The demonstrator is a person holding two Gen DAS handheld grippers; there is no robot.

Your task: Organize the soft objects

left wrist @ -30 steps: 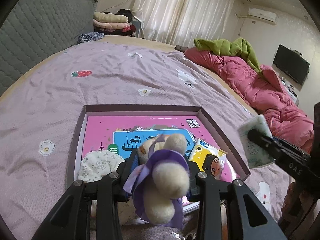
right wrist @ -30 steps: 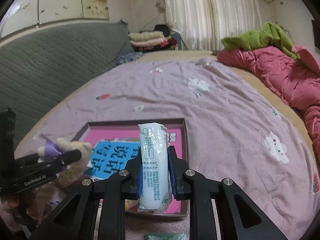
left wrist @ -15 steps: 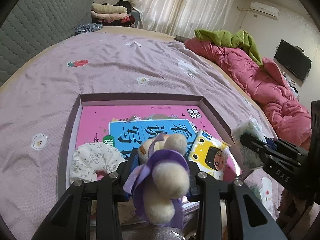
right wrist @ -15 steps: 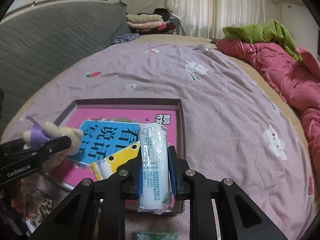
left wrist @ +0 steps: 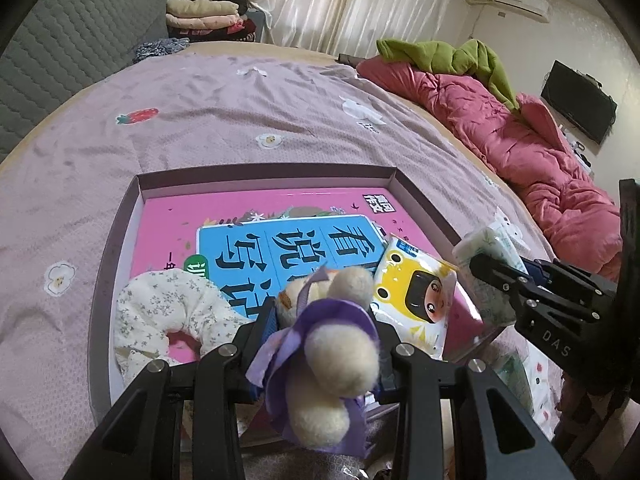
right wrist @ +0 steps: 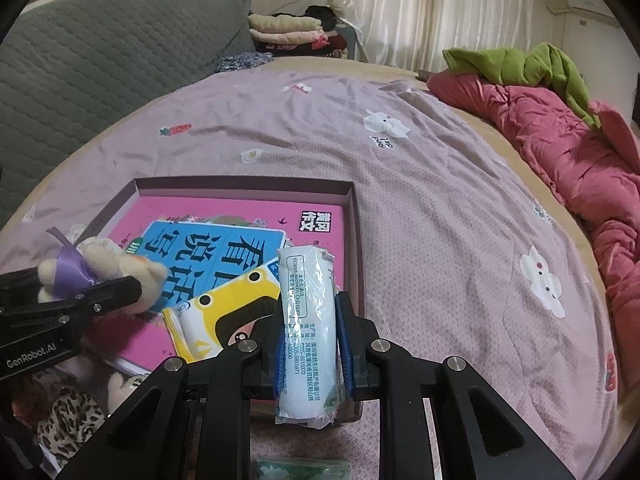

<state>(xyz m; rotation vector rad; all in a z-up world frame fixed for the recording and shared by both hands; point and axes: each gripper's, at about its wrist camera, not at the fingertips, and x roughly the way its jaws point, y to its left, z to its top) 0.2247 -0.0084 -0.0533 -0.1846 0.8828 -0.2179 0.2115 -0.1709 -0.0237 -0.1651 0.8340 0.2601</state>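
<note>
My left gripper [left wrist: 320,344] is shut on a cream plush toy with a purple ribbon [left wrist: 332,344], held above the near part of a shallow purple box [left wrist: 264,170]. In the right wrist view the same plush toy [right wrist: 100,268] shows at the left, over the box's near left corner. My right gripper [right wrist: 306,332] is shut on a white tissue pack [right wrist: 306,328], held upright over the box's near right edge [right wrist: 358,240]. From the left wrist view this tissue pack [left wrist: 488,268] is at the right. Inside the box lie a pink book [left wrist: 240,216], a yellow wipes pack [left wrist: 416,292] and a floral fabric ring [left wrist: 176,308].
The box rests on a mauve bedsheet [left wrist: 200,120]. A red quilt [left wrist: 540,148] with a green garment [left wrist: 448,56] lines the right side. Folded clothes [left wrist: 204,16] are stacked at the far end by a grey headboard [right wrist: 100,60]. A leopard-print item [right wrist: 68,420] and a green pack [right wrist: 300,468] lie near me.
Both grippers have sunk and tilted down toward the box, so it looks larger and its contents are more exposed. Each keeps its hold.
</note>
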